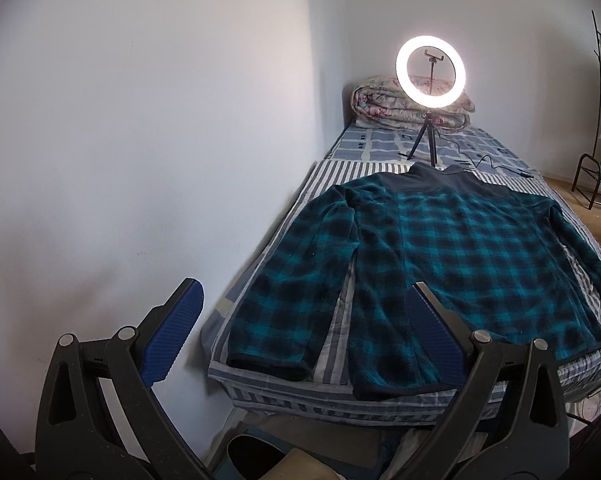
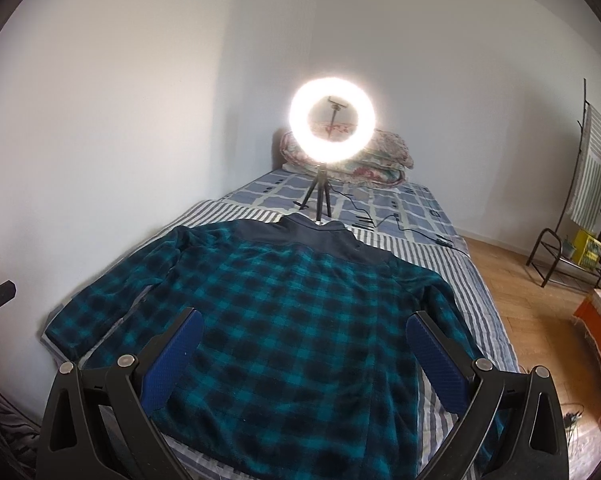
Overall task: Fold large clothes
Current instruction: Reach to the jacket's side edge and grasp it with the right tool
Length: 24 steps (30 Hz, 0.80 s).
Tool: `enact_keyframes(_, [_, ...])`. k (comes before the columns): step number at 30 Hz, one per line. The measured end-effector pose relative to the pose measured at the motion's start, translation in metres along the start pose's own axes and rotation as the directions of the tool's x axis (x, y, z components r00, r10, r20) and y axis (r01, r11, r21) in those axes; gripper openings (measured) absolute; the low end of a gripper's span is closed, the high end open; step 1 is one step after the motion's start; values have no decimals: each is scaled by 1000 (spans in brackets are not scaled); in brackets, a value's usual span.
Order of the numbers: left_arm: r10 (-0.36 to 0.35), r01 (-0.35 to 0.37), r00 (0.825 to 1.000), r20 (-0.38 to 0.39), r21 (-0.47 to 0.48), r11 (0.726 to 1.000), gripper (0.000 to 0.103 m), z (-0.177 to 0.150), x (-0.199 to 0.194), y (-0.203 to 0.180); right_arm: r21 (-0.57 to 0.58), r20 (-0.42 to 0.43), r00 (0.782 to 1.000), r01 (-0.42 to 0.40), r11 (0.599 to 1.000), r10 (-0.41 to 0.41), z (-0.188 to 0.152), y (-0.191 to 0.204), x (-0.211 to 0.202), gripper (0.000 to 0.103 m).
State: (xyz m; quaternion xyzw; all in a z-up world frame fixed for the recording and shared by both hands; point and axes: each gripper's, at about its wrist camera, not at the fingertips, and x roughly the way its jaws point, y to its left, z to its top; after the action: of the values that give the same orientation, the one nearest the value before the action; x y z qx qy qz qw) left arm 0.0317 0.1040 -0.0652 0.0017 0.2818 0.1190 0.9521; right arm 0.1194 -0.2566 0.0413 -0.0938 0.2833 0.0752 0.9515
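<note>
A teal plaid jacket [image 2: 300, 320] lies flat and spread on the bed [image 2: 452, 280], collar toward the ring light [image 2: 325, 127] standing on the bed beyond it. The left gripper [image 1: 304, 312] hovers off the jacket's near left sleeve, fingers spread and empty. The right gripper [image 2: 304, 340] hovers above the jacket's hem, fingers spread, holding nothing.

A home bedroom: a bed [image 2: 440, 280] against white walls, folded quilt [image 1: 412, 106], wooden floor [image 2: 540, 320].
</note>
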Motion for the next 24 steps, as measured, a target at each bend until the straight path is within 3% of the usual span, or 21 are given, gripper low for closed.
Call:
enact_keyframes(8, [-57, 45, 989, -135, -89, 995, 79, -18, 38, 21, -113, 73, 993, -89, 990, 98, 9, 23, 27, 103])
enact_keyframes(11, [-103, 68, 974, -202, -173, 983, 64, -32, 57, 35, -158, 41, 985, -157, 975, 166, 7, 32, 43, 103])
enact_keyframes(13, [-133, 75, 962, -240, -238, 968, 61, -42, 68, 44, -161, -11, 976, -216, 963, 217, 2, 37, 56, 101])
enact_keyframes(15, [-157, 75, 950, -269, -290, 954, 56, -50, 78, 51, -144, -90, 950, -310, 940, 299, -4, 39, 68, 92])
enact_keyframes(16, [-170, 76, 944, -283, -315, 946, 54, -55, 83, 55, -122, -143, 926, -367, 922, 350, -6, 40, 76, 83])
enact_keyframes(18, [-182, 65, 935, -303, -357, 932, 54, -60, 92, 62, -59, -229, 872, -457, 888, 433, -12, 44, 90, 79])
enact_keyframes(20, [-188, 55, 931, -314, -389, 919, 52, -64, 99, 70, -6, -285, 827, -507, 862, 485, -18, 50, 103, 75])
enact_keyframes(22, [-185, 40, 930, -319, -411, 911, 50, -67, 104, 76, 28, -324, 788, -546, 837, 524, -23, 61, 114, 63])
enact_keyframes(24, [-175, 26, 932, -319, -420, 907, 50, -70, 107, 82, 74, -359, 730, -598, 798, 581, -24, 75, 127, 55])
